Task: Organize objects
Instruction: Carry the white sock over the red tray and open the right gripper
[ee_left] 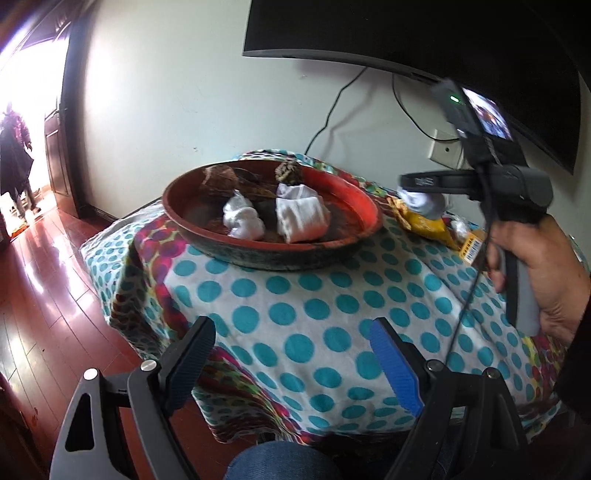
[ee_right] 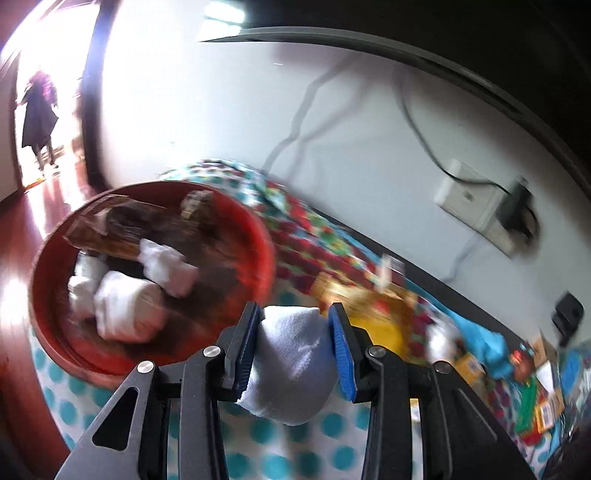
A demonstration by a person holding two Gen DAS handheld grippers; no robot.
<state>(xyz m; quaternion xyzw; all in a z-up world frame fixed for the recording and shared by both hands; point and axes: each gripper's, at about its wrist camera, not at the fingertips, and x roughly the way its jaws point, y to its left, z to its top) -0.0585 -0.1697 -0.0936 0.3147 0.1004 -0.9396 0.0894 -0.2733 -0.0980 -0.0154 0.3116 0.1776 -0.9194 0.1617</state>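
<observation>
My right gripper (ee_right: 291,343) is shut on a rolled white sock (ee_right: 291,365), held above the dotted cloth just right of the red round tray (ee_right: 258,236). In the left wrist view the same gripper (ee_left: 421,195) hangs to the right of the tray (ee_left: 354,195) with the sock (ee_left: 424,205) in its tip. Inside the tray lie rolled white socks (ee_left: 301,218) (ee_left: 242,218) and some brown items (ee_left: 221,177). My left gripper (ee_left: 295,362) stands open over the near part of the cloth, nothing between its fingers.
A cloth with teal dots (ee_left: 332,302) covers the table. Yellow packets (ee_left: 428,225) and small boxes (ee_right: 535,398) lie at the right. A dark screen (ee_left: 406,33), cables and a wall socket (ee_right: 469,199) are behind. A person stands in the doorway (ee_left: 14,158) at far left.
</observation>
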